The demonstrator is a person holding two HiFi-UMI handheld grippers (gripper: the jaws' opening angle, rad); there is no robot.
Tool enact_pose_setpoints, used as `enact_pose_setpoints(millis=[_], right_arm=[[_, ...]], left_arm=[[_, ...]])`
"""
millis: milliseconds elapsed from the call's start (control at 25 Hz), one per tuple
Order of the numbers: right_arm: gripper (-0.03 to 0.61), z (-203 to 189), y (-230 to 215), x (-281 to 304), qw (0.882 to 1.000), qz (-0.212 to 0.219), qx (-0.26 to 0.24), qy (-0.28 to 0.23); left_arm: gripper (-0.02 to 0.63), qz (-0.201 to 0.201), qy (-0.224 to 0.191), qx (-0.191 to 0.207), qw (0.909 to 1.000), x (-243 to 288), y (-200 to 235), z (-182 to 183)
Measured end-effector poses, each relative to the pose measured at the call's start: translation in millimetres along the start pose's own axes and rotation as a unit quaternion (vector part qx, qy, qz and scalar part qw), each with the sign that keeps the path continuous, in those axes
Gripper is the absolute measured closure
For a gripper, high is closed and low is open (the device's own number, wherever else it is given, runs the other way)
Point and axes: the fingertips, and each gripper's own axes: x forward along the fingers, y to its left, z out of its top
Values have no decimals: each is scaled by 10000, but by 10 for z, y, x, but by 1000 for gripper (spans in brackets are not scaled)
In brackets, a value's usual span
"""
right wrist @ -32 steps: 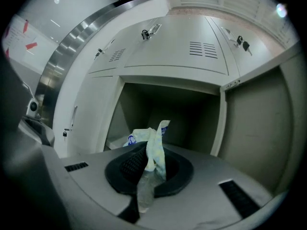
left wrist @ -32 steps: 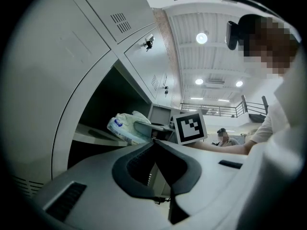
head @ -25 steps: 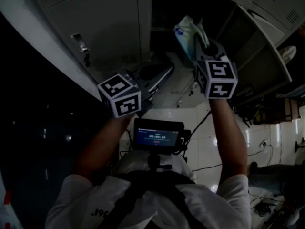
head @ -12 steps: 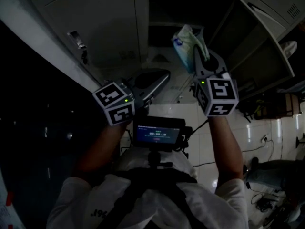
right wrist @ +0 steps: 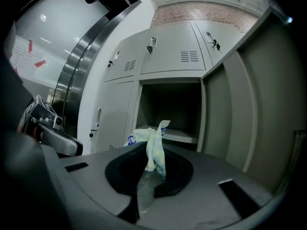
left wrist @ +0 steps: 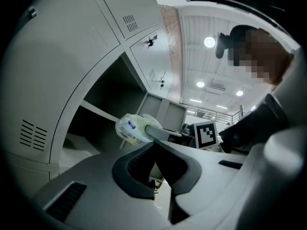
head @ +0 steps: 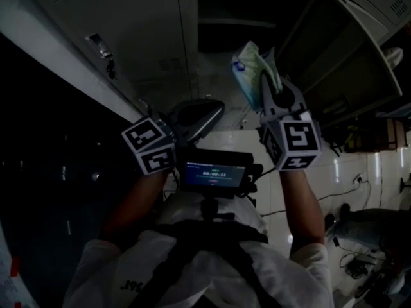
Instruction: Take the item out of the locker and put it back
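A crumpled pale-green and white packet (head: 252, 66) with blue print hangs in front of the open locker compartment (head: 253, 11). My right gripper (head: 266, 82) is shut on it, and its marker cube sits lower down. In the right gripper view the packet (right wrist: 154, 150) is pinched between the jaws of the right gripper (right wrist: 149, 171), with the dark compartment (right wrist: 172, 107) straight ahead. My left gripper (head: 196, 113) is held lower and to the left, shut with nothing in it. The left gripper view shows the left gripper (left wrist: 154, 143) with its tips together and the packet (left wrist: 132, 128) beyond.
The compartment's grey door (head: 359, 50) stands swung open on the right. Closed locker doors (head: 128, 24) with a latch (head: 97, 43) fill the left. A small lit screen (head: 215, 172) sits on a chest mount below the grippers. White floor tiles (head: 347, 172) with cables lie underneath.
Both grippers have come down and back from the locker opening. The right one still holds the packet. The left one has drifted slightly left.
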Motion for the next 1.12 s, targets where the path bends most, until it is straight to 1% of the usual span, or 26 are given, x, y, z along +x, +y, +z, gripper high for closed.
enact_pose_setpoints(millis=[80, 240, 360, 600, 800, 1120], right_arm=[[578, -19, 53, -35, 10000, 29, 74, 37], [578, -103, 82, -79, 9998, 24, 182, 84], [578, -179, 119, -146, 9996, 28, 266, 104], [578, -361, 232, -320, 9980, 103, 580, 223], [578, -505, 278, -431, 9967, 123, 723, 346], [578, -637, 325, -518, 9958, 149, 795, 421]], left_arm=[[621, 18, 34, -80, 10000, -43, -22, -43], [621, -25, 230, -221, 9995, -147, -12, -218], [621, -29, 90, -305, 9995, -168, -49, -204], [621, 37, 181, -525, 9985, -288, -63, -352], [621, 28, 235, -561, 9981, -341, -124, -426], [621, -71, 350, -603, 9975, -377, -180, -522]])
